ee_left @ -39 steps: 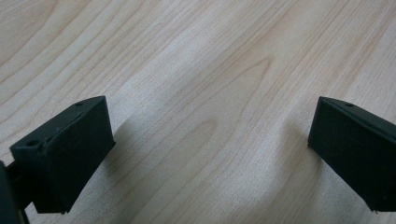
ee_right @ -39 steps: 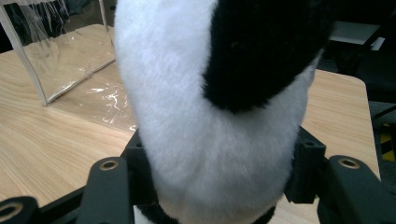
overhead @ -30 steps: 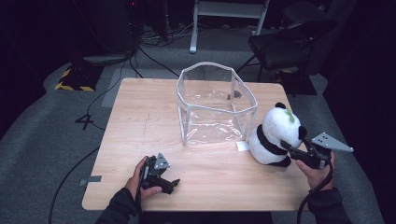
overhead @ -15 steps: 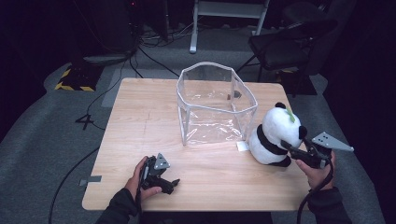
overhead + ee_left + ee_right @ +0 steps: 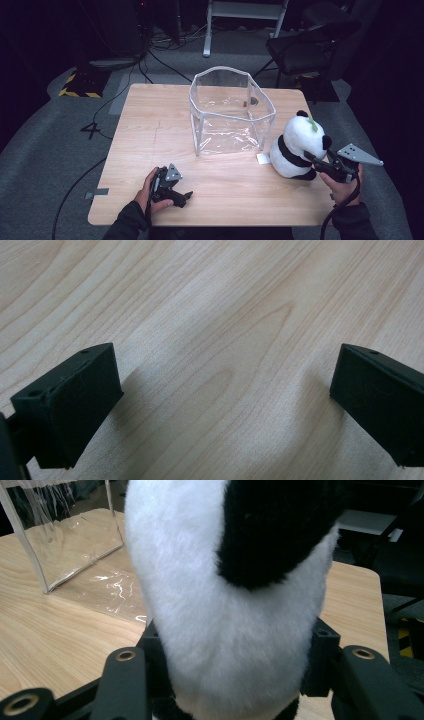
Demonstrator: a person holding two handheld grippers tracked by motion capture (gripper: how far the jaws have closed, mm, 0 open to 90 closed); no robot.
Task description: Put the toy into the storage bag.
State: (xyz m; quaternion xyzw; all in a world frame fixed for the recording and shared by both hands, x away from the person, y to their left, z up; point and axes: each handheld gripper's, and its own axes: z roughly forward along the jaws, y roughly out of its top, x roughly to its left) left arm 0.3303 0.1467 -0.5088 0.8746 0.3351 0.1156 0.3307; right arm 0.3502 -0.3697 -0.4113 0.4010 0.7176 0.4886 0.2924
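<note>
Pinching panda plush (image 5: 296,145), right claw (image 5: 312,161)

A dim recording studio or lab: a lone wooden table (image 5: 150,125) on grey carpet (image 5: 50,135), cables (image 5: 115,95), hazard tape (image 5: 77,92), black chair (image 5: 305,47).

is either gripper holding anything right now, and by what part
The right gripper has been closing its jaws around the plush panda's white body, low on its side. The left gripper is open over the bare table, holding nothing.
</note>
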